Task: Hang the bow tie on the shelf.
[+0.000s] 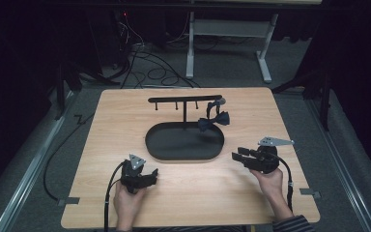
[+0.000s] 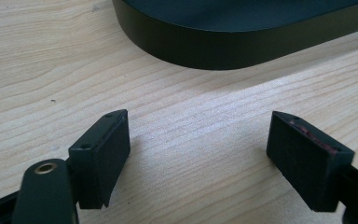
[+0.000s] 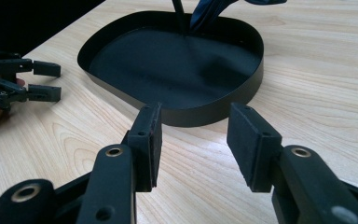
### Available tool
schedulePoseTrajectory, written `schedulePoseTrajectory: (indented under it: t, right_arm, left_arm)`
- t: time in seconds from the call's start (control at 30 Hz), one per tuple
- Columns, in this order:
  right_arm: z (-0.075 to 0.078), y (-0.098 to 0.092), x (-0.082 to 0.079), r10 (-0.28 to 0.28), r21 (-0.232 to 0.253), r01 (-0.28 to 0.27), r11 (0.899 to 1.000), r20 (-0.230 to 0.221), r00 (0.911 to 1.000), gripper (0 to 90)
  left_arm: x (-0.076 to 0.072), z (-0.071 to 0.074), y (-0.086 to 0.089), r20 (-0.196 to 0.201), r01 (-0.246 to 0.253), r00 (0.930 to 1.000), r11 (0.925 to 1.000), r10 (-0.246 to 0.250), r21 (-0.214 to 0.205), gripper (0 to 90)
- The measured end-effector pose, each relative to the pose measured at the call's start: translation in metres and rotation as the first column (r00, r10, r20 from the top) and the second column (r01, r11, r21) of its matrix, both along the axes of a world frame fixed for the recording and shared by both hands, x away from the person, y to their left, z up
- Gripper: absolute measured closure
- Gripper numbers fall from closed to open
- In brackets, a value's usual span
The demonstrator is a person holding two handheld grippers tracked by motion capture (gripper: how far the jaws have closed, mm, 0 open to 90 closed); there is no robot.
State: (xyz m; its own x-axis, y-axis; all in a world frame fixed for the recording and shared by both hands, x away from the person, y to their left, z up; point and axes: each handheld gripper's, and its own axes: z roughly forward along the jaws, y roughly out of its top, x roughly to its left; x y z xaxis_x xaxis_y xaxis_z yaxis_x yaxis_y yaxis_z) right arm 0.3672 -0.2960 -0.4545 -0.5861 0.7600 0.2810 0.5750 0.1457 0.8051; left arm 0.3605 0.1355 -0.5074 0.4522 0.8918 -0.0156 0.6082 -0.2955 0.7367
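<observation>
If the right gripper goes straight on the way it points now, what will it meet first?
Probably the near wall of the black tray: it stands directly beyond the right gripper, whose open jaws hold nothing, with bare table between.

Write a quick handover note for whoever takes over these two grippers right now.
Left gripper: open, nothing between its fingers, low over the table just short of the near-left edge of the black tray.
Right gripper: open, holds nothing, at the tray's right end, pointing toward it.
Bow tie: hangs from the right end of the stand, which rises from the tray; it dangles over the tray's far-right rim.
Done: bow tie hangs on the stand.
Left: cannot tell for sure; probably taking the bow tie down, and the right gripper is nearer.
</observation>
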Motion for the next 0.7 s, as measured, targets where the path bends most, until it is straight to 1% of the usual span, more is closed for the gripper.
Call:
schedulePoseTrajectory:
  t: [0.13,0.27,0.33,0.43,0.47,0.5,0.53,0.6,0.7]
  right_arm:
    - [-0.001,0.003,0.001,0.003,-0.004,-0.003,1.000,-0.001,1.0000,57.0]
    - [-0.004,0.007,0.001,0.009,-0.009,-0.009,1.000,-0.012,0.9999,57.1]
    - [-0.008,0.008,0.001,0.014,-0.006,-0.014,1.000,-0.024,0.9996,57.1]
    - [-0.011,0.011,0.002,0.017,-0.017,-0.017,1.000,-0.036,0.9992,57.1]
    - [-0.013,0.014,0.003,0.021,-0.032,-0.022,0.999,-0.044,0.9988,57.2]
    - [-0.013,0.014,0.003,0.021,-0.032,-0.022,0.999,-0.044,0.9988,57.2]
    - [-0.015,0.017,0.002,0.024,-0.048,-0.026,0.999,-0.041,0.9989,57.2]
    - [-0.017,0.020,0.001,0.024,-0.057,-0.026,0.998,-0.044,0.9987,57.3]
    - [-0.018,0.021,0.001,0.022,-0.063,-0.025,0.998,-0.042,0.9989,57.4]
  left_arm:
    - [0.000,0.000,0.000,0.000,0.000,1.0000,1.0000,0.000,-0.001,21.9]
    - [0.000,0.000,0.000,0.000,0.000,1.0000,1.0000,0.000,-0.001,21.9]
    - [0.000,0.000,0.000,0.000,0.000,1.0000,1.0000,0.000,-0.001,21.9]
    - [0.000,0.000,0.000,0.000,0.000,1.0000,1.0000,0.000,-0.001,21.9]
    - [0.000,0.000,0.000,0.000,0.000,1.0000,1.0000,0.000,-0.001,21.9]
    - [0.000,0.000,0.000,0.000,0.000,1.0000,1.0000,0.000,-0.001,21.9]
    - [0.000,0.000,0.000,0.000,0.001,1.0000,1.0000,-0.001,-0.001,21.8]
    - [0.000,0.000,0.000,0.000,0.002,1.0000,1.0000,-0.002,0.000,21.7]
    - [0.000,0.000,0.000,-0.001,0.003,1.0000,1.0000,-0.003,0.000,21.8]
